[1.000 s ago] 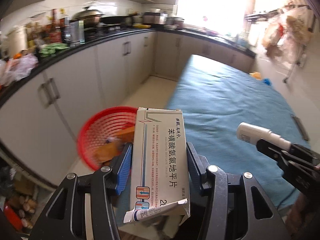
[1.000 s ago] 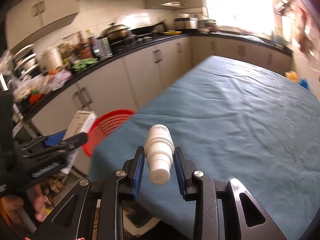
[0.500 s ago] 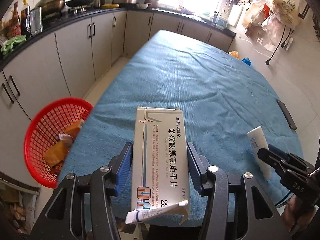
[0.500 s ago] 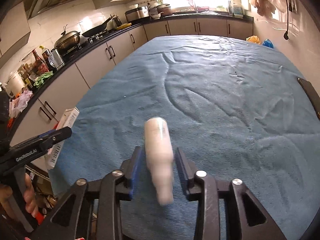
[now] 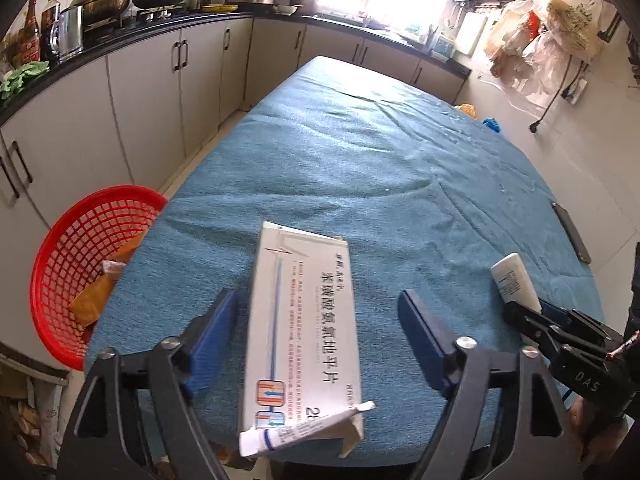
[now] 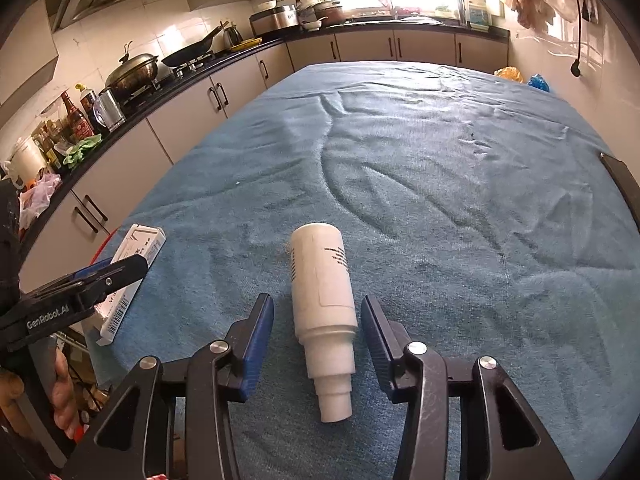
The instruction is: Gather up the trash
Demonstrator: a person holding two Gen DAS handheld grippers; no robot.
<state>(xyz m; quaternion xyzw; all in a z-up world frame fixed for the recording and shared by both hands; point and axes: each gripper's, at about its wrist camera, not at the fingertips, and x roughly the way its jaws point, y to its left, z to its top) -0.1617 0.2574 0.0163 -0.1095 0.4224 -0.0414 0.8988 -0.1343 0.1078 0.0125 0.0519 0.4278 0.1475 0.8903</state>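
Both claws have been brought from beside the red basket (image 5: 96, 276) to the near end of the blue-covered surface (image 5: 360, 168), and their jaws have just been opening, so that the two items clamped a second ago are now released. Between the spread blue pads (image 5: 212, 340) of the left claw (image 5: 320, 336) the white medicine box (image 5: 304, 328) is seen lying flat on the cloth, slightly askew, with clear gaps on either side; neither pad is touching it. A small white tube (image 5: 304, 430) sticks out from under the box's torn near flap. The left claw is therefore open around the box.

In the right wrist view, the white bottle (image 6: 324, 312) is laid on its side on the cloth, its stepped cap toward the camera. It sits between the fingers of the right claw (image 6: 318, 344), and a narrow gap is seen on each side, so this claw is open as well. The same bottle is seen from the left wrist view at the right, just ahead of the right claw's black frame.

The basket stands on the floor to the left of the surface, beside the grey cabinets (image 5: 160, 92), with brown wrappers (image 5: 94, 296) inside it. A dark flat object (image 5: 570, 232) lies at the surface's right edge.
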